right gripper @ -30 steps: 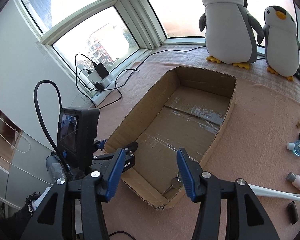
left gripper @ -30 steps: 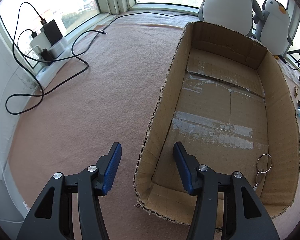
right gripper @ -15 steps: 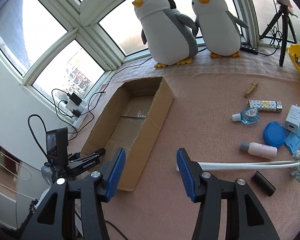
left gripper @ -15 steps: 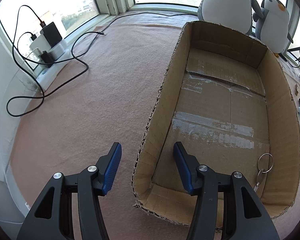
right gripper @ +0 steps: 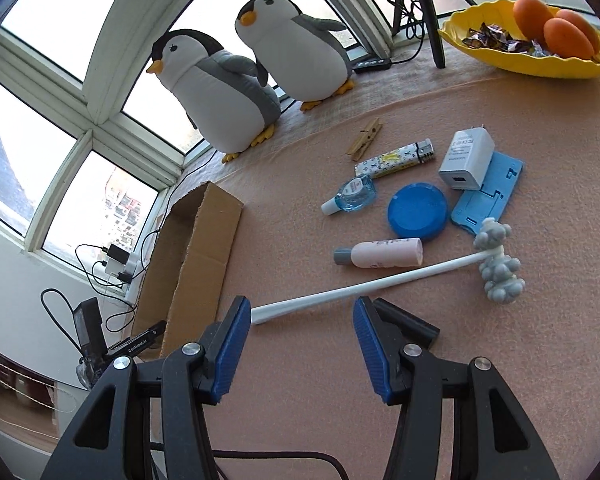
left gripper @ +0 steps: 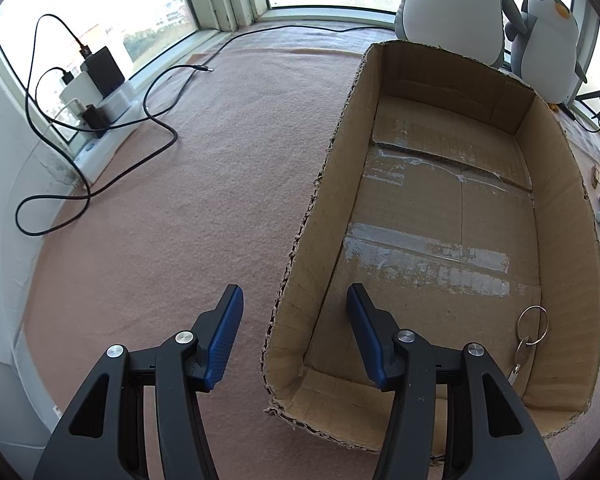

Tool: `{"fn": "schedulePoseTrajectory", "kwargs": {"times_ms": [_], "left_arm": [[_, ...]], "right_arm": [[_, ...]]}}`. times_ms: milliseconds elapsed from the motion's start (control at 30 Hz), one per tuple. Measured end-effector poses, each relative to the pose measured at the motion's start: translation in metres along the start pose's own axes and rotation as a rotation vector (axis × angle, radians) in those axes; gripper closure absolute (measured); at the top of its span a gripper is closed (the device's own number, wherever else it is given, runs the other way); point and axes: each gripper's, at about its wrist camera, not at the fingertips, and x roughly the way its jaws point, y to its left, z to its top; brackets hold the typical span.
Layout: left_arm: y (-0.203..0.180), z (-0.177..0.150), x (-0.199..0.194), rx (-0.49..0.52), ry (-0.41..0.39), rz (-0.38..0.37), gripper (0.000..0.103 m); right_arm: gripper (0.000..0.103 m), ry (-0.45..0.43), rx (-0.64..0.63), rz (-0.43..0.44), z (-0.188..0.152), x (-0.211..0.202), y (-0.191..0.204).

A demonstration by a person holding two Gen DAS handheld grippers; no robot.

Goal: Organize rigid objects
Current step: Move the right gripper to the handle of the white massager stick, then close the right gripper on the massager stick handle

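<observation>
Two grippers are both released and hold nothing. The right gripper [right gripper: 300,308] hangs over the pink felt tabletop [right gripper: 300,220]. Just beyond it lies a long white plastic stick with a grey knobbly head [right gripper: 360,286]. It looks light, stiff and a little slippery, so mid-handle seems the best hold. The left gripper [left gripper: 294,292] straddles the wall of the open brown cardboard box [left gripper: 440,208].

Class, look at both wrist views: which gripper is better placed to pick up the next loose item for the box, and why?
Right. The right gripper faces the loose items, with the white massage stick just ahead of its open fingers. The left gripper straddles the cardboard box wall, away from them.
</observation>
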Motion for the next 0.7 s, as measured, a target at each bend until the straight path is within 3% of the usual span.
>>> {"fn": "schedulePoseTrajectory", "kwargs": {"times_ms": [333, 700], "left_arm": [[-0.001, 0.0, 0.0, 0.008, 0.001, 0.009, 0.05], [-0.002, 0.0, -0.001, 0.015, 0.0, 0.017, 0.05]], "right_arm": [[0.054, -0.015, 0.113, 0.005, 0.005, 0.007, -0.035], [0.054, -0.032, 0.257, 0.088, 0.017, 0.025, -0.058]]}}
